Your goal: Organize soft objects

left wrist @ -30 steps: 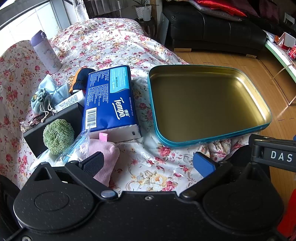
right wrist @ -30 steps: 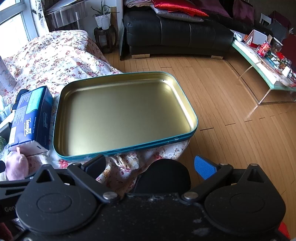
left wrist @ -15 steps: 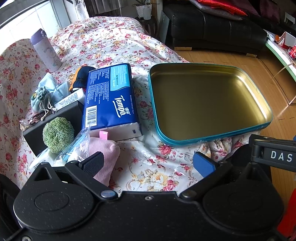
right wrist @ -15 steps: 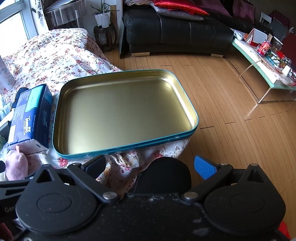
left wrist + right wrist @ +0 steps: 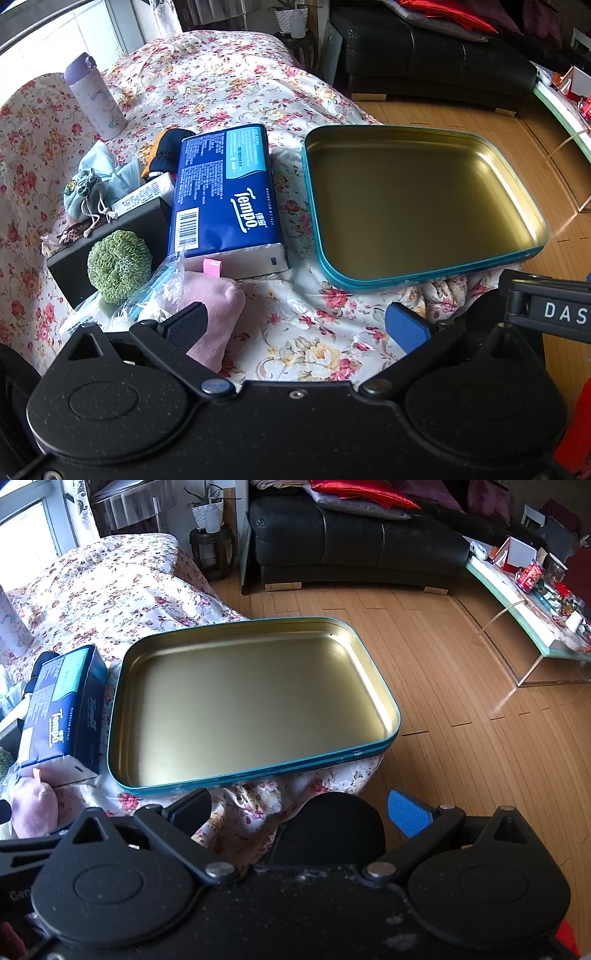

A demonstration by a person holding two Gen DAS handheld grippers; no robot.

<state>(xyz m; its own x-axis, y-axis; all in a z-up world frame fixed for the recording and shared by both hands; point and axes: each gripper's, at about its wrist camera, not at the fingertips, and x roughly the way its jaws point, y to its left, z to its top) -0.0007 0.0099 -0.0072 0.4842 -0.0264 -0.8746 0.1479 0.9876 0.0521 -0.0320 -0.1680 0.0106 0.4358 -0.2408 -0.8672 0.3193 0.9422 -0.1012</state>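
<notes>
On the floral surface (image 5: 207, 85), a gold tin tray (image 5: 321, 236) with a teal rim lies at the near right corner, nothing in it. Just left of it lies a blue Tempo tissue pack (image 5: 225, 199), its long side running along the tray's left edge without touching. At the pack's near end sits a pink soft toy (image 5: 218, 306), touching the pack and partly under a crinkled plastic bag (image 5: 162, 284). A green knitted ball (image 5: 119, 266) rests on a black box (image 5: 74, 266) left of the bag. Farther back lie a pale blue drawstring pouch (image 5: 83, 190), a dark glove with orange trim (image 5: 168, 149), and a lilac bottle (image 5: 94, 98) standing upright.

The left gripper (image 5: 295, 325) hovers low over the near cloth, jaws apart and holding nothing, its left finger overlapping the pink toy in view. The right gripper (image 5: 299, 808) hangs off the surface's corner, jaws also apart and bare, with the tray (image 5: 122, 760) straight ahead and the pack (image 5: 59, 709) at far left.
</notes>
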